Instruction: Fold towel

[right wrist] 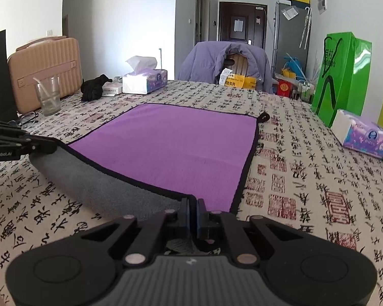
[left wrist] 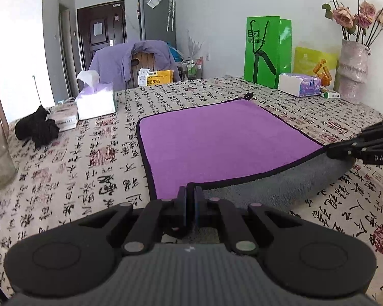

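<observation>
You have the square purple microfibre towel with the grey underside and black trim (left wrist: 217,140) spread on the table covered in a calligraphy-print cloth (left wrist: 89,158), its far edge lying flat toward 12 o'clock and its near edge lifted. Your left gripper (left wrist: 190,199) is clamped on the near left corner, and your right gripper (right wrist: 193,209) is clamped on the near right corner; in each wrist view the jaws are pressed together with the trim pinched between them. Between the two corners the hem sags, and the grey back shows where the cloth curls up off the table.

This looks like the opening of the first fold: both near corners are taken, nothing is laid over yet. The next move calls for carrying both corners together toward 12 o'clock, level and at matching pace, keeping the hem taut enough that it doesn't droop, until they meet the far corners near the small black hanging loop (right wrist: 264,117). Watch that the flat part doesn't slide.
</observation>
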